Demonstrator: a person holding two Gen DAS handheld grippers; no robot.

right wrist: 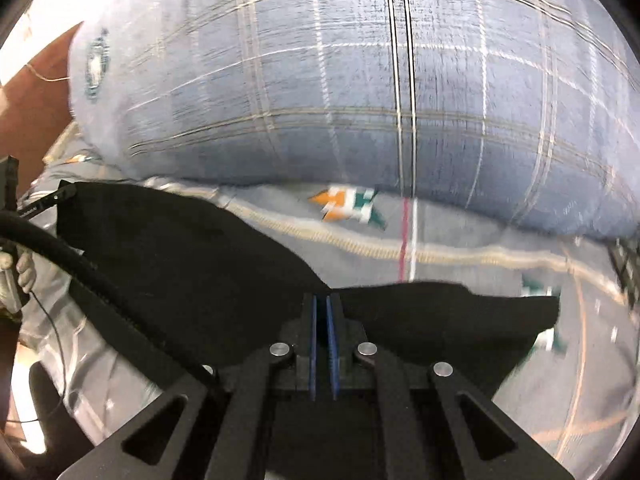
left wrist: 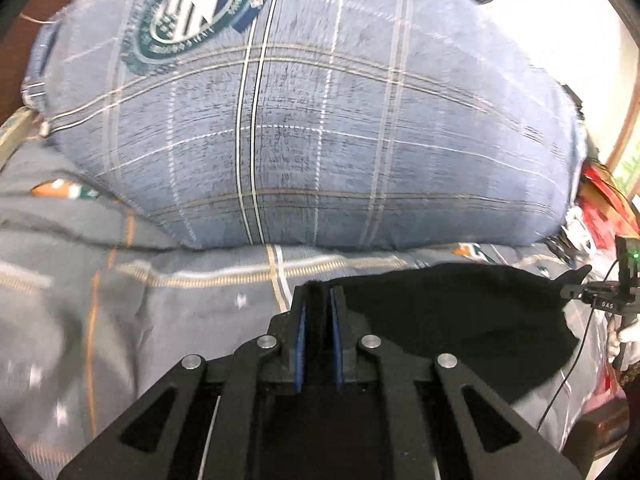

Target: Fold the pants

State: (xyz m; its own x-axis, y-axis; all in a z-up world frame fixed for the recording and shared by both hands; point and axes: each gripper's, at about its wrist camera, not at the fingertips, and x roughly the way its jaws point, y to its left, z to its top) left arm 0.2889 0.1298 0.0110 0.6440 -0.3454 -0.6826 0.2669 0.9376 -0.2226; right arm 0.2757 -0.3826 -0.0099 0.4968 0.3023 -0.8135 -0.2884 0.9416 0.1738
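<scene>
The black pants point(left wrist: 460, 320) hang stretched between my two grippers above the grey bedsheet point(left wrist: 140, 300). My left gripper point(left wrist: 319, 294) is shut on one edge of the pants; the cloth runs right to the other gripper point(left wrist: 576, 290). In the right wrist view my right gripper point(right wrist: 321, 302) is shut on the pants point(right wrist: 180, 248), which spread left to the other gripper point(right wrist: 60, 196) and right to a loose corner point(right wrist: 548, 308). What lies under the cloth is hidden.
A large blue plaid pillow point(left wrist: 320, 120) with a round emblem point(left wrist: 188, 12) lies just beyond the pants; it also fills the right wrist view point(right wrist: 360, 80). Red clutter point(left wrist: 608, 208) sits at the bed's right edge. A wooden headboard point(right wrist: 36, 92) is at far left.
</scene>
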